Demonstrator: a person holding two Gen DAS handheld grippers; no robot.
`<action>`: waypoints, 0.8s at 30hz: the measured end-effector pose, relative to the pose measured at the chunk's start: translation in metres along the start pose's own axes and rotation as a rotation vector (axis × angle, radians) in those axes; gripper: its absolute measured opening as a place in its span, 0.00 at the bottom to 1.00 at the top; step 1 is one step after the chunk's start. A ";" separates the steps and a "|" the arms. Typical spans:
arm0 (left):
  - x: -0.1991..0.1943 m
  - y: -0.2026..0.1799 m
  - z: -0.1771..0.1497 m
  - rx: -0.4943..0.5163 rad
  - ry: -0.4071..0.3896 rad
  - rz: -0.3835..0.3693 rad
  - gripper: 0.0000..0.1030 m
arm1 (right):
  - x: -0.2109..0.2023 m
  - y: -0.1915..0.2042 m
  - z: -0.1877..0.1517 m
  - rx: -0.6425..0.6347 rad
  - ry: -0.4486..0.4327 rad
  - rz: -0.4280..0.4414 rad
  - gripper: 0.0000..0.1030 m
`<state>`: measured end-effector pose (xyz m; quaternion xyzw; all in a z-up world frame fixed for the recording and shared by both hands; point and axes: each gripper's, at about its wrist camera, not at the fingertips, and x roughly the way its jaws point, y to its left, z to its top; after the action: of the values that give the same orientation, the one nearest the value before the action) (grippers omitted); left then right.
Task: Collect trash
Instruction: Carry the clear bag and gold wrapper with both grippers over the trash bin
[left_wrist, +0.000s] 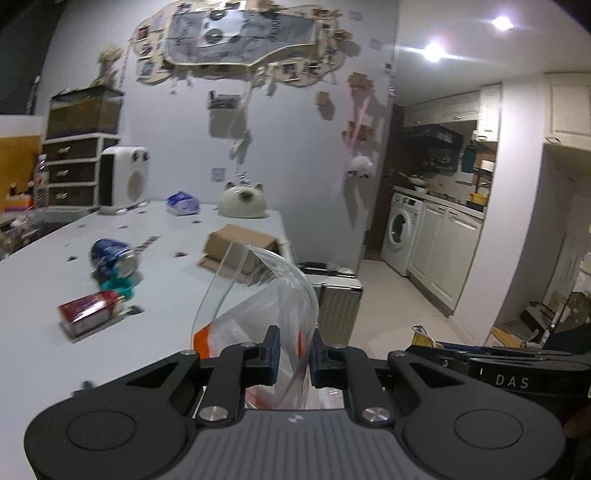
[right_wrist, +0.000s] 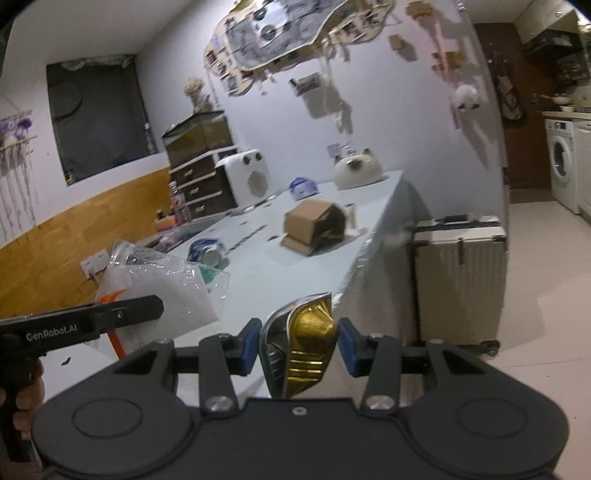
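Holding the clear plastic bag (left_wrist: 258, 295) by its rim, my left gripper (left_wrist: 295, 354) is clenched on the film, which bows upward so the mouth stays open to receive trash. I keep it above the near edge of the white table (left_wrist: 44, 295).

On the table, from left: a red carton (left_wrist: 88, 312) lying on its side near the left, a blue can (left_wrist: 110, 256) tipped just beyond it over a teal item (left_wrist: 118, 286), and a cardboard box (left_wrist: 236, 249) collapsed farther right. I judge these uncollected.

To the right, my right gripper (right_wrist: 298, 345) grasps a gold-and-silver wrapper (right_wrist: 303, 347), its pads pressing both sides. It sits beside the bag, apart from it, presumably for dropping in.

A pale suitcase (right_wrist: 460, 280) stands on the floor, far right.
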<state>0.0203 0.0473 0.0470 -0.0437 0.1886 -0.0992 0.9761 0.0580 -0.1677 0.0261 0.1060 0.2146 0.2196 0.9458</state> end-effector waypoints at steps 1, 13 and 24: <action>0.002 -0.009 0.000 0.010 -0.001 -0.009 0.15 | -0.005 -0.007 0.000 0.005 -0.009 -0.011 0.44; 0.044 -0.115 -0.016 0.074 0.020 -0.163 0.15 | -0.064 -0.093 -0.011 0.053 -0.071 -0.192 0.44; 0.124 -0.174 -0.066 0.039 0.191 -0.251 0.15 | -0.070 -0.167 -0.049 0.145 -0.011 -0.337 0.44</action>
<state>0.0769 -0.1521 -0.0372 -0.0383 0.2716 -0.2278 0.9343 0.0406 -0.3422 -0.0414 0.1377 0.2392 0.0416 0.9603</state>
